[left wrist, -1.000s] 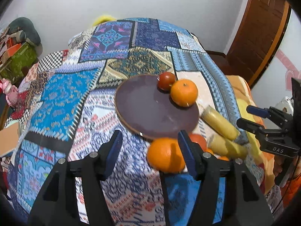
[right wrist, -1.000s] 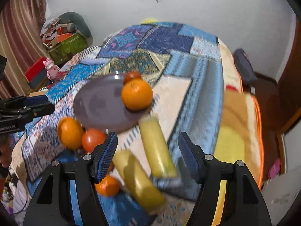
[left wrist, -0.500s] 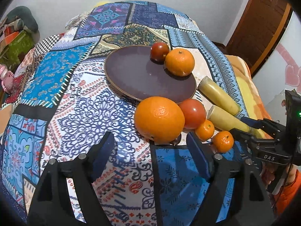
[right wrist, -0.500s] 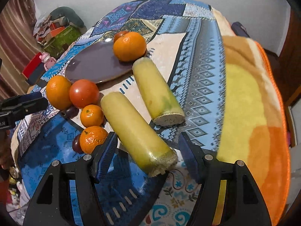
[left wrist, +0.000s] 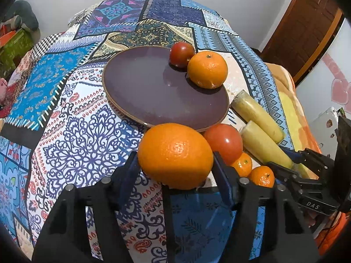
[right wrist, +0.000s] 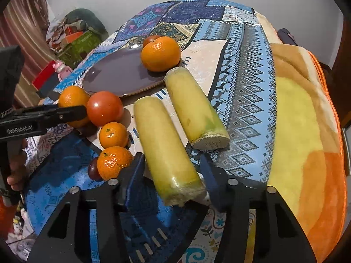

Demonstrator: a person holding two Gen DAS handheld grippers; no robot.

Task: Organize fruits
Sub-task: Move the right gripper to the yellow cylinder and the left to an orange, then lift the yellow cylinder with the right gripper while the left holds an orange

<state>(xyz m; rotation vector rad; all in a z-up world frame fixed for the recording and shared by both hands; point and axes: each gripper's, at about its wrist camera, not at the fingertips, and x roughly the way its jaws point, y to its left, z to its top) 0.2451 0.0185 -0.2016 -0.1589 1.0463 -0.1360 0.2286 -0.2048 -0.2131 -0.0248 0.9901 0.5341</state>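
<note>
Now the left gripper (left wrist: 175, 164) has its two fingers on both sides of the big orange (left wrist: 175, 155), touching it, so it may roll off; the right gripper (right wrist: 173, 171) is spread wide around the near yellow stick (right wrist: 166, 149), so it may bump the small orange (right wrist: 114, 162) just left of it

Between the fingers of the left gripper (left wrist: 175, 164) sits the large round orange (left wrist: 175, 155). Straight ahead of it lies the round brown ceramic plate (left wrist: 142, 92), with a smaller orange (left wrist: 207, 69) on its far right rim and a small red tomato (left wrist: 181, 54) just behind that. To the right of the large orange lies a bigger red tomato (left wrist: 223, 143), touching it, with two little mandarins (left wrist: 242, 164) nearer the tool. Between the fingers of the right gripper (right wrist: 172, 168) lies one pale yellow peeled cylinder (right wrist: 164, 144); a second yellow cylinder (right wrist: 193, 109) lies ahead and right, beside it. A dark grape (right wrist: 93, 171) sits left of that gripper.
</note>
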